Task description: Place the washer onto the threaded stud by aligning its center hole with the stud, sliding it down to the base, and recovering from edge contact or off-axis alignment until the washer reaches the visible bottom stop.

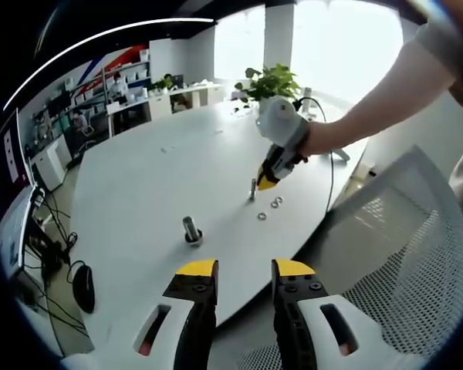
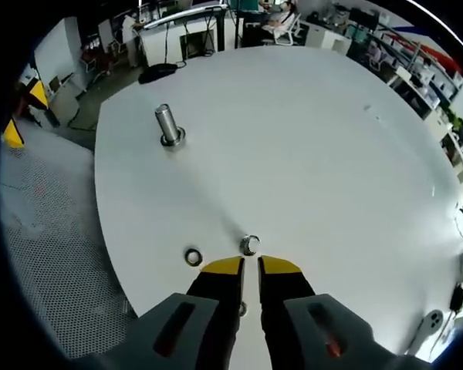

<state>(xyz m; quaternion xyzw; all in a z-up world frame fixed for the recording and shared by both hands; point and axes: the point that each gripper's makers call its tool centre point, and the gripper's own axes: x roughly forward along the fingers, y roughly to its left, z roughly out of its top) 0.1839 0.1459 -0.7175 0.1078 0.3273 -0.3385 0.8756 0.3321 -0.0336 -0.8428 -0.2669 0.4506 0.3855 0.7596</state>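
In the left gripper view my left gripper (image 1: pixel 245 270) is open with nothing between its jaws, held back off the table's near edge. Across the white table (image 1: pixel 139 177), a person's arm holds my right gripper (image 1: pixel 267 183) just over a small threaded stud (image 1: pixel 252 190). Two washers (image 1: pixel 276 203) (image 1: pixel 261 216) lie flat beside that stud. In the right gripper view my right gripper (image 2: pixel 251 267) has its jaws almost together with nothing visible between the tips. The small stud (image 2: pixel 250 245) stands just ahead of them. One washer (image 2: pixel 193 257) lies to its left; another (image 2: pixel 241 308) peeks through the gap between the jaws.
A taller, thicker stud (image 1: pixel 191 229) (image 2: pixel 167 123) stands upright on a ring base nearer the table's edge. A mesh chair back (image 1: pixel 417 254) is close on the right. A potted plant (image 1: pixel 272 81) and cables sit at the far end.
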